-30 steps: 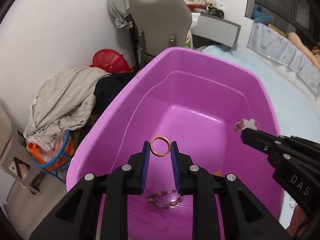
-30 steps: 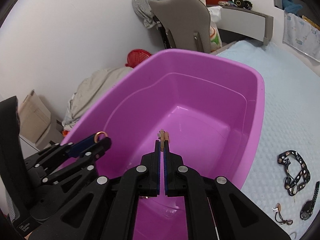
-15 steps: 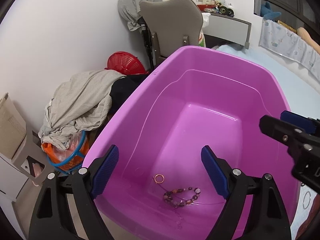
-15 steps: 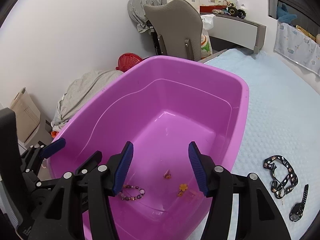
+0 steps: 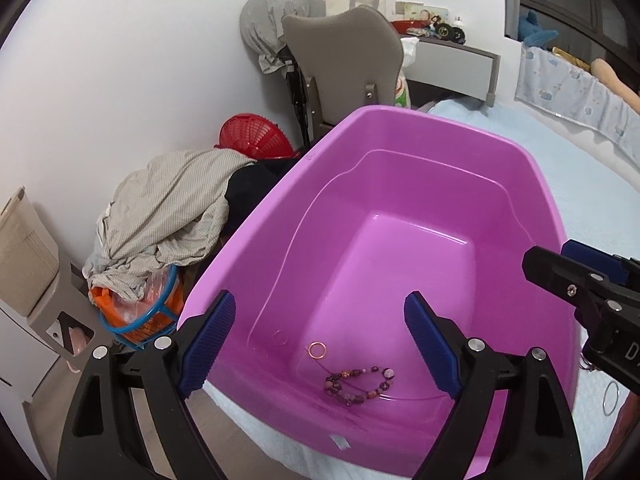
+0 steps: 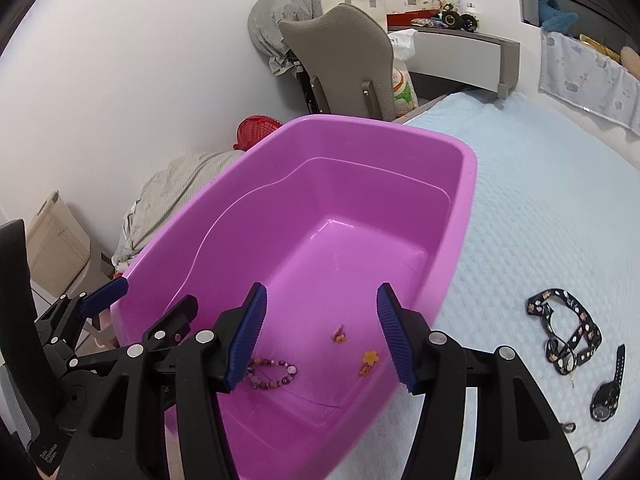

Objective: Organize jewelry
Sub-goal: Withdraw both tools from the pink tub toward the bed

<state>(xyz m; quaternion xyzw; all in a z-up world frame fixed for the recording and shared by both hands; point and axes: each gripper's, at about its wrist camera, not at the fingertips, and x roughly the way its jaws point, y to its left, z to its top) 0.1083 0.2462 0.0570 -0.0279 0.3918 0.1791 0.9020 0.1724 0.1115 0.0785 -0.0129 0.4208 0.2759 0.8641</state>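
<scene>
Over the purple tub both grippers hang empty right now. Left gripper has its blue pads spread wide, right gripper is parted a bit less, and both have just been opening with nothing left between the pads.

What could go wrong, as I see it: the rest of the jewelry is still out on the bed, off to the right of the tub. That black patterned strap is floppy and looped, so a pinch on one strand might drag it half-hanging, and it could catch on the tub rim on the way over. The watch lies flat just beside it, so a sloppy grab could snag both at once. There's also a thin wire hoop near the bed's near edge; I'd guess it slips out of wide pads easily, being so thin. And the two grippers sit close together over the tub, so they could knock into each other if both swing right.

As for what's already in: a small gold ring lies flat on the tub floor, just beside a beaded bracelet in dark red and pink beads, curled in a loose loop. Near those, two little orange flower-shaped pieces, looks like earrings but too small to be sure. All are on the near end of the tub floor, apart from each other.
</scene>
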